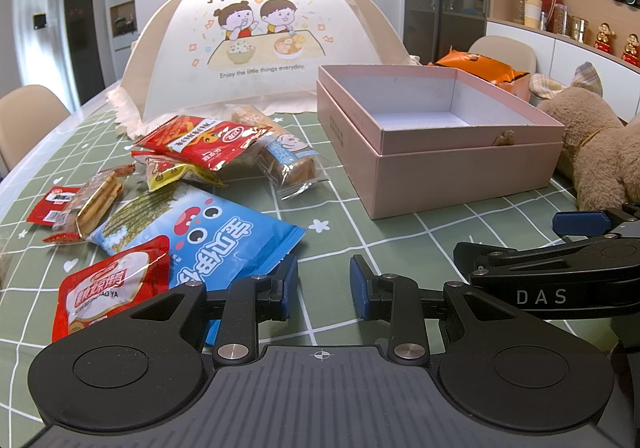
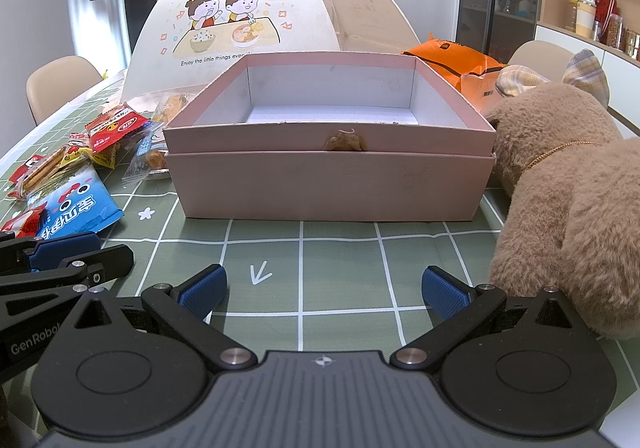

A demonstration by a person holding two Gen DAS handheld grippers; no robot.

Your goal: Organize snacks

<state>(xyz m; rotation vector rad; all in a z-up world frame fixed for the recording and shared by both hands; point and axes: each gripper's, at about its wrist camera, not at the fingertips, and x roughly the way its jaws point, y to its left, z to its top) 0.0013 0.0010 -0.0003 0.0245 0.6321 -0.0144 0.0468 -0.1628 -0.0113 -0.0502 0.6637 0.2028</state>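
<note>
An open pink box (image 1: pixel 460 168) (image 2: pixel 328 184) stands on the green checked tablecloth, and its white inside holds nothing. Left of it lies a loose pile of snacks: a blue packet (image 1: pixel 200 236) (image 2: pixel 76 208), a red packet (image 1: pixel 108 288), a red chips packet (image 1: pixel 204 140), a cracker pack (image 1: pixel 96 204) and a wrapped cake (image 1: pixel 288 160). My left gripper (image 1: pixel 324 288) hovers low at the blue packet's right corner, its jaws a little apart with nothing between them. My right gripper (image 2: pixel 324 292) is wide open over bare cloth in front of the box.
A brown plush toy (image 2: pixel 568 208) lies close on the right, touching the box's right side. A domed mesh food cover (image 1: pixel 256 48) stands behind the snacks. An orange bag (image 2: pixel 452 56) sits behind the box. Chairs line the table's edges.
</note>
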